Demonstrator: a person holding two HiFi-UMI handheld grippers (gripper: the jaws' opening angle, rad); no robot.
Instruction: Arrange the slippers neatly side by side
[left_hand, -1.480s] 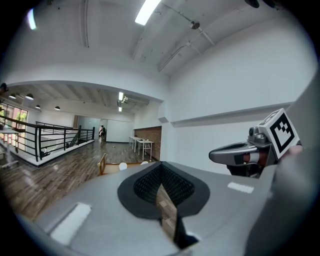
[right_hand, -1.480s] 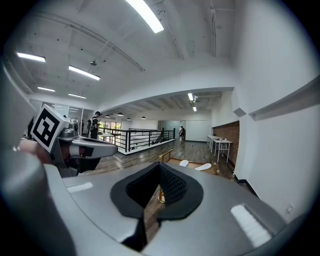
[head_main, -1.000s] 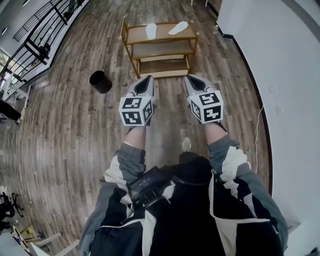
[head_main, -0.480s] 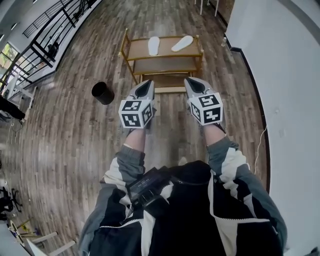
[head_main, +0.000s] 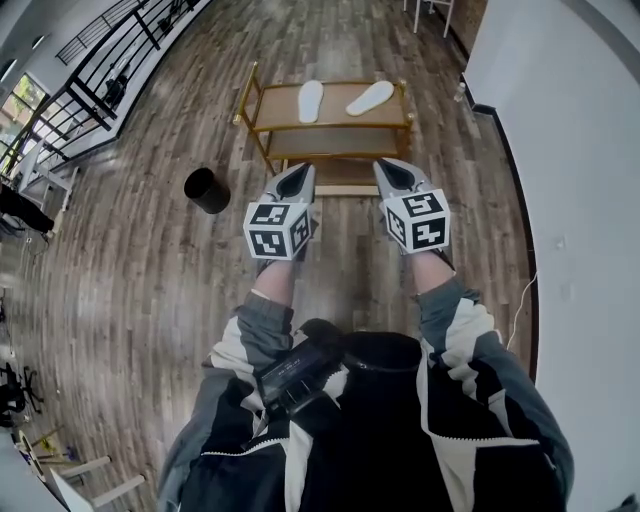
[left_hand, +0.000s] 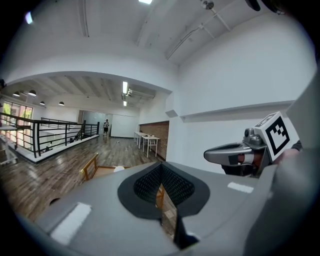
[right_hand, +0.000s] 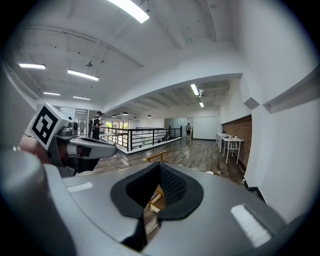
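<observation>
Two white slippers lie apart on the top shelf of a wooden rack (head_main: 255, 92) ahead of me: the left slipper (head_main: 310, 100) points straight away, the right slipper (head_main: 370, 97) lies at an angle. My left gripper (head_main: 295, 183) and right gripper (head_main: 397, 175) are held side by side in front of my body, short of the rack and well above the floor. Both are shut with nothing between the jaws. The left gripper view shows its jaws (left_hand: 161, 172) closed, with the rack (left_hand: 90, 167) beyond. The right gripper view shows its jaws (right_hand: 160, 170) closed too.
A black bin (head_main: 207, 190) stands on the wooden floor left of the rack. A white wall (head_main: 580, 150) runs along the right with a cable (head_main: 522, 300) at its foot. A black railing (head_main: 90, 90) borders the far left. White tables (head_main: 430, 10) stand beyond the rack.
The rack with the slippers has come nearer and sits lower in the head view. Both grippers stay shut and side by side in front of me.
</observation>
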